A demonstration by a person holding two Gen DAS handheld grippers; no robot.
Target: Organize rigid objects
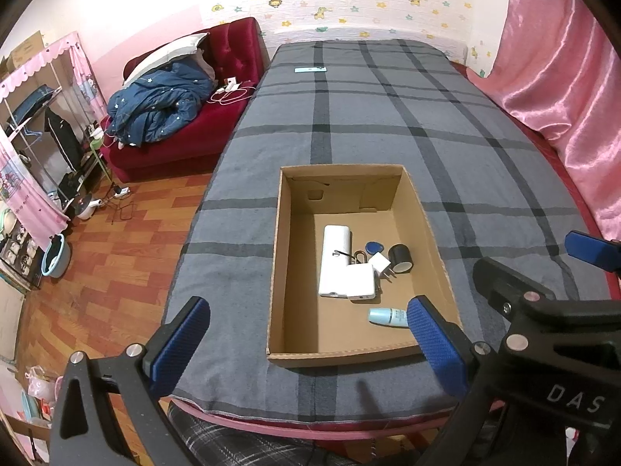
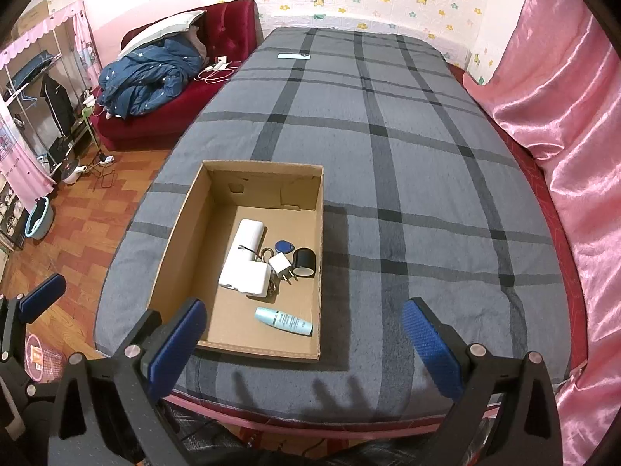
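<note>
My left gripper (image 1: 306, 334) hangs with its jaws spread wide and nothing between them, low in the left wrist view, framing the near end of the cardboard box (image 1: 279, 256). My right gripper (image 2: 302, 334) is likewise spread and empty, low in the right wrist view, with the box's near right corner just inside its left finger.

The open box sits on the grey plaid blanket (image 1: 388, 116), near the blanket's front edge. Its contents gather toward the middle and right of the floor. A long white power bank (image 1: 333, 260) lies lengthwise, and a white adapter block (image 1: 361, 281) touches its lower right end. Beside these sit a small white plug (image 1: 379, 262), a blue oval tag (image 1: 374, 247) and a black roll of tape (image 1: 400, 258) near the right wall. A pale blue bottle (image 1: 388, 317) lies on its side nearer the front, apart from the cluster. The left half of the box floor is bare.

Far up the blanket, in the upper middle of the frame, lies a light blue phone (image 1: 310, 70), well apart from the box. Right of the box the blanket is open to the pink curtain (image 2: 562, 136). At left the blanket edge drops to the wooden floor (image 1: 116, 240).
</note>
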